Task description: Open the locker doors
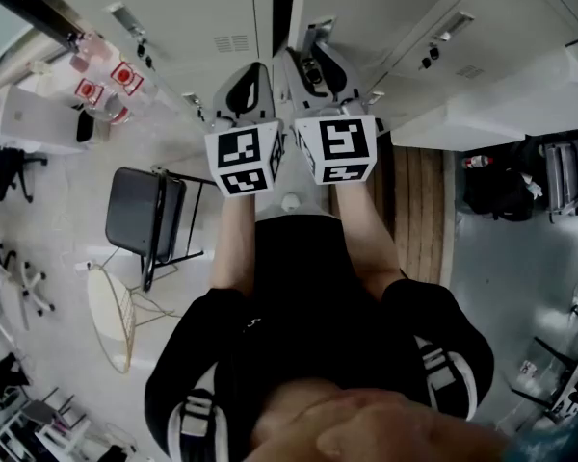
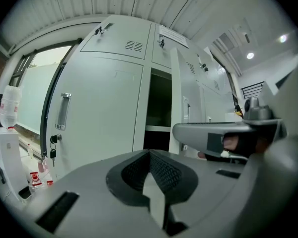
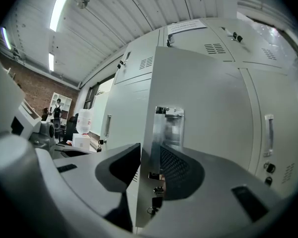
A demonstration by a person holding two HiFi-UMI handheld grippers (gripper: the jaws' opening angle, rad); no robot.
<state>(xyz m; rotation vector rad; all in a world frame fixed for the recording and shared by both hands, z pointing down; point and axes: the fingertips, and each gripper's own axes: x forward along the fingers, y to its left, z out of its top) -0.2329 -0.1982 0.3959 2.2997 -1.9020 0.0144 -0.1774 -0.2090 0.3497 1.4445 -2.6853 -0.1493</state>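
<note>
The locker door [image 3: 203,98] is seen standing ajar from the bank of grey lockers [image 2: 104,98], with the dark locker inside [image 2: 159,108] laid open beside it. Its free edge, where a shiny handle plate [image 3: 170,125] is fitted and keys [image 3: 156,202] are hung in the lock, is clamped between the right tongs [image 3: 149,150], which are set narrow on it. The left tongs [image 2: 150,155] are held just beside the right, pressed together with nothing between them, in front of 1 shut neighbouring door [image 2: 99,113], and a dark folding chair [image 1: 143,218] is found on the floor [image 1: 48,210] at the person's left
</note>
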